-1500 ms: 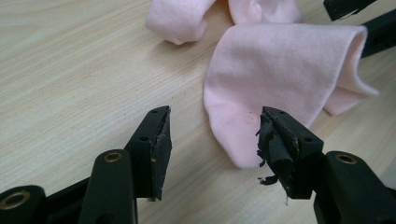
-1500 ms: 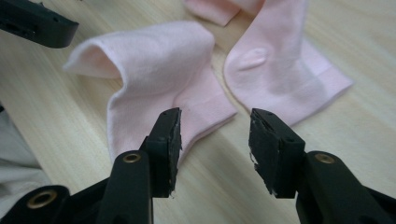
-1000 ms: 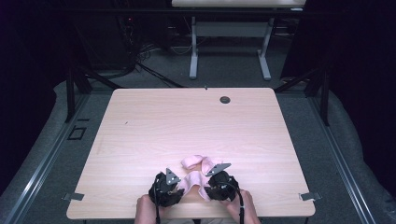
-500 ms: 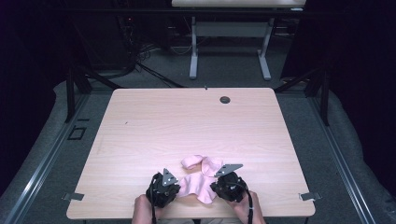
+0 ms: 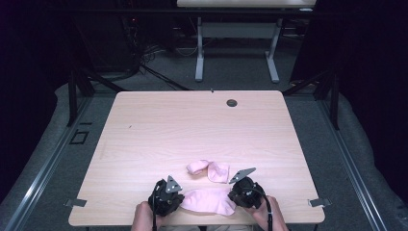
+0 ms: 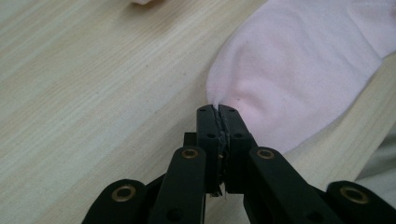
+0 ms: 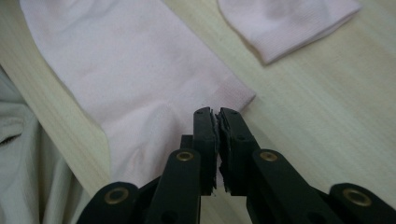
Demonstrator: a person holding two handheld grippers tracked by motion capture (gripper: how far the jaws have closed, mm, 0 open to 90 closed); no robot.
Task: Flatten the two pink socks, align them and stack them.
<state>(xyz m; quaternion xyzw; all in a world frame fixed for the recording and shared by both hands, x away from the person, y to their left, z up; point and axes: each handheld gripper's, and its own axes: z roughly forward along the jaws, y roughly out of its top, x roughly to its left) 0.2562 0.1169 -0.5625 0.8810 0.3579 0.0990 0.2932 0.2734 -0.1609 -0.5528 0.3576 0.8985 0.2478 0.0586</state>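
Both tools [image 5: 166, 198] [image 5: 246, 191] pinch the pink sock [image 5: 208, 200], pinched edges hidden

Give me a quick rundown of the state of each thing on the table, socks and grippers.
Near sock: flat at the table's near edge, pinched at both ends.
Far sock: crumpled, lying free.
Left gripper: shut on the near sock's rounded end.
Right gripper: shut on the near sock's cuff end.
Table: light wood, level.

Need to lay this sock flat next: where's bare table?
Bare wood runs from the second sock back to the grommet, and along both side edges of the table. It is crowded at the near edge: stretched sock, left gripper, right gripper.
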